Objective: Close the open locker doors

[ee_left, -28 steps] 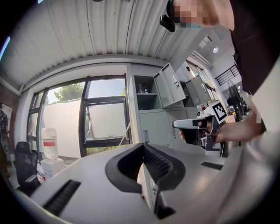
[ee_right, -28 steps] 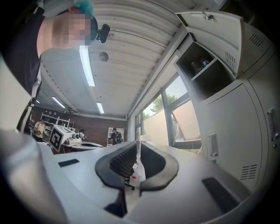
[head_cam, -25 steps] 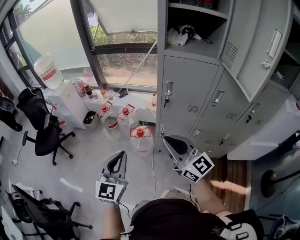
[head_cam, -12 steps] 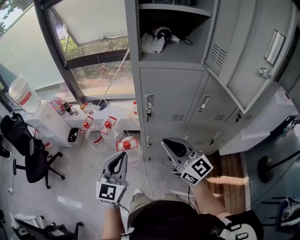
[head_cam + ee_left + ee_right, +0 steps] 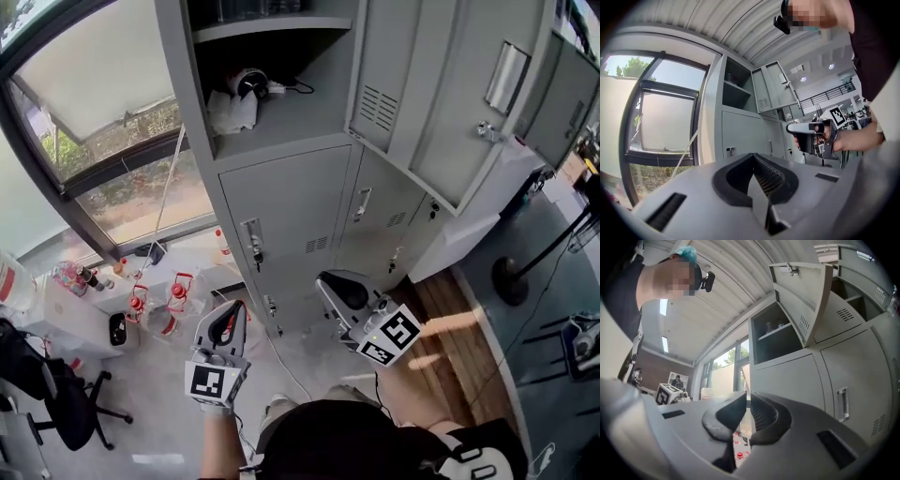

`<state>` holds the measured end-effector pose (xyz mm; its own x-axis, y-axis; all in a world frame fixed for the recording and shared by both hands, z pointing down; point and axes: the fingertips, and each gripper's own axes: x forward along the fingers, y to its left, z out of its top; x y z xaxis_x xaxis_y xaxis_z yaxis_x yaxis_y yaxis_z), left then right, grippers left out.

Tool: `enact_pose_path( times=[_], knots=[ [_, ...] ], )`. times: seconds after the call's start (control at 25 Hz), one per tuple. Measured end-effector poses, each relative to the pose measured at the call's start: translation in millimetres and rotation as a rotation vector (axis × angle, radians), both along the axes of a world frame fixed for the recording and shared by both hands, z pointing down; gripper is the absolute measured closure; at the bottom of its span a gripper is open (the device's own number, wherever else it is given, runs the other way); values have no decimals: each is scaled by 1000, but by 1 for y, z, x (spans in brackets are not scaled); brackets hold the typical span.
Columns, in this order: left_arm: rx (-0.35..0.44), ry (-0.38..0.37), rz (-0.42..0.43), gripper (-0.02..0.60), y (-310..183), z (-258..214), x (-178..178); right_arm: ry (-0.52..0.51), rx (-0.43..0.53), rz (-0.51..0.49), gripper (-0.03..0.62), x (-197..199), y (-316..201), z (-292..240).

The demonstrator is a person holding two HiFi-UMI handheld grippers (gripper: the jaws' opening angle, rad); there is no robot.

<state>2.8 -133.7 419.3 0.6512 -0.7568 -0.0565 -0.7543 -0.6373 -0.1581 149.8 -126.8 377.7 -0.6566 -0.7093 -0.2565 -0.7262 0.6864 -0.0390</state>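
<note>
Head view: a bank of grey metal lockers [image 5: 281,216] is seen ahead, just beside a window [image 5: 94,141]. 1 open locker door [image 5: 441,103] is swung out toward the camera at upper right. It is plain grey, with vent slots near 1 edge, a small latch and a pale label holder. The open compartment [image 5: 281,122] lies just left of that door. 1 crumpled white cloth [image 5: 232,111] and 1 round device [image 5: 248,82] with a cable are lying on its shelf. 2 closed doors with handles are seen directly below it. A further grey panel at the far right edge cannot be identified for certain.

The left gripper [image 5: 234,314] and right gripper [image 5: 330,284] are both held low in front of the lockers, well apart from the open door. The left fingers [image 5: 768,176] are clenched together with nothing between them. The right fingers [image 5: 761,416] are likewise clenched on nothing.

2 red-handled water jugs [image 5: 176,292] are seen on the floor under the window.
</note>
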Motion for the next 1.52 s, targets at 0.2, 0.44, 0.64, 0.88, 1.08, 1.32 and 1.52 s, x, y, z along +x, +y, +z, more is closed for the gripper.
enact_pose_path(
  times=[0.2,0.44,0.64,0.88,1.08,1.32,1.52],
  knots=[
    [3,20,133,574,-22,4,37,-27,12,141,557,41,-3,-12],
    [-17,31,282,574,-33,6,89,-24,54,309,557,97,6,-33],
    [-24,24,362,574,-34,7,124,-28,89,427,557,141,16,-50],
    [-30,36,427,574,-37,12,154,-14,129,531,557,184,24,-69],
    [-43,27,445,574,-37,13,170,-5,158,564,557,205,26,-83],
    [-47,24,438,574,-40,15,176,9,198,570,490,216,21,-101],
    [-60,24,403,574,-45,17,168,9,234,568,450,219,17,-115]
  ],
)
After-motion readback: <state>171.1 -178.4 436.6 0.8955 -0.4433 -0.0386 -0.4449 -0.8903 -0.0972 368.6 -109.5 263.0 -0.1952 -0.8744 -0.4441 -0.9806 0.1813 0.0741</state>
